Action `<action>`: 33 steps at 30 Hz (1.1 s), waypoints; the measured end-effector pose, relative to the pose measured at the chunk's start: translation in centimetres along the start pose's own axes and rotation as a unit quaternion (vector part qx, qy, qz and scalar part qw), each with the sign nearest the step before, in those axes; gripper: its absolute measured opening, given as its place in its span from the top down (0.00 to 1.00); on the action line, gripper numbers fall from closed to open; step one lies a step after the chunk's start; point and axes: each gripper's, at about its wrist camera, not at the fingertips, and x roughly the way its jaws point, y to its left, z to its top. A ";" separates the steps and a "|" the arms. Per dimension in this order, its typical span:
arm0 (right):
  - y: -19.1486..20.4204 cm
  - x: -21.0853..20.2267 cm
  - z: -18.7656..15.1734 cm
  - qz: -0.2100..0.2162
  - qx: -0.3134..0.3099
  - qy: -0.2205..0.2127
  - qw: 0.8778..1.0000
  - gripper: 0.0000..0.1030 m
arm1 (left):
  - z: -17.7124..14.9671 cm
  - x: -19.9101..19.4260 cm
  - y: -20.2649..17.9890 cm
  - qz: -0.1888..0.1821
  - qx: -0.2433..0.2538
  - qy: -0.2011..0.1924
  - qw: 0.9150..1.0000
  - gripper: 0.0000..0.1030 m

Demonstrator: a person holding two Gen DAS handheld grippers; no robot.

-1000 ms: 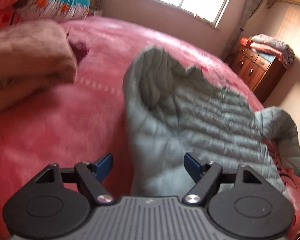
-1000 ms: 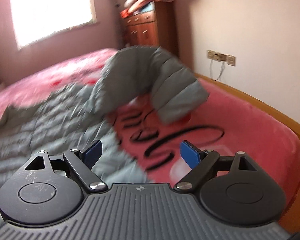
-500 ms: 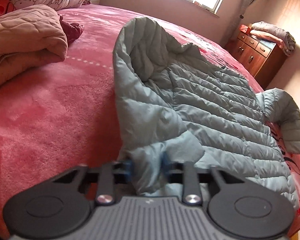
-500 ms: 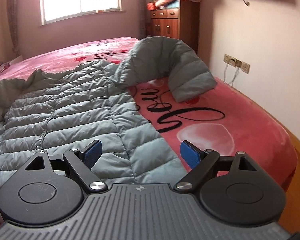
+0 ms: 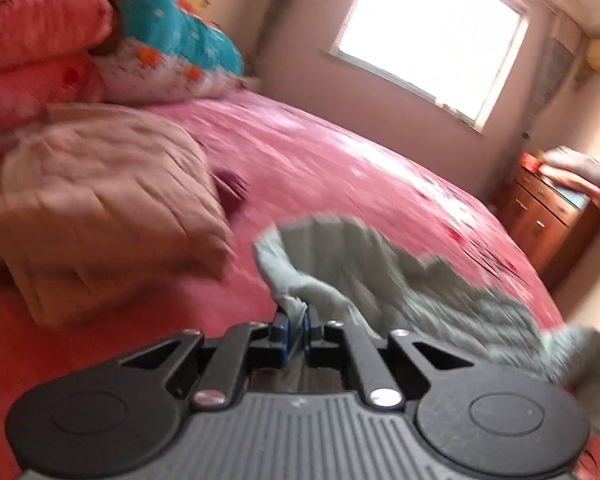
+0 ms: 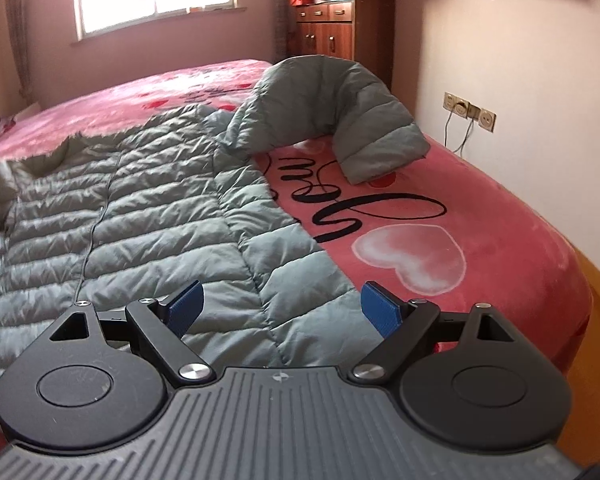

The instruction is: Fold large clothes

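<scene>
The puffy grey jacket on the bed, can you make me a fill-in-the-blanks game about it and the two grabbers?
1. The left gripper is shut on the edge of the grey ____.
2. The right gripper hovers with its jaws ____.
3. The jacket lies on a ____ bedspread printed with a white heart.
4. One sleeve arches up on the side towards the wooden ____.

Missing words: jacket; open; pink; dresser
</scene>
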 end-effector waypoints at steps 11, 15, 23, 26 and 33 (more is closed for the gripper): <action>0.3 0.7 0.0 -0.011 0.002 0.004 1.000 0.00 | 5.5 2.3 7.9 0.123 -0.055 -0.024 0.991 0.59; -0.4 1.2 0.2 -0.010 0.020 -0.002 1.000 0.00 | 4.6 0.0 7.8 0.104 -0.054 -0.035 0.993 0.56; -5.2 3.0 1.0 0.006 0.118 -0.004 0.993 0.00 | -2.7 -3.3 1.7 -0.045 -0.015 0.048 0.998 0.44; -6.9 4.8 1.0 0.040 0.150 0.033 0.987 0.00 | -6.1 -2.5 -0.9 -0.086 0.005 0.096 0.992 0.44; -9.0 7.0 0.5 0.099 0.200 0.071 0.972 0.00 | -12.2 0.0 -4.4 -0.108 0.035 0.168 0.979 0.44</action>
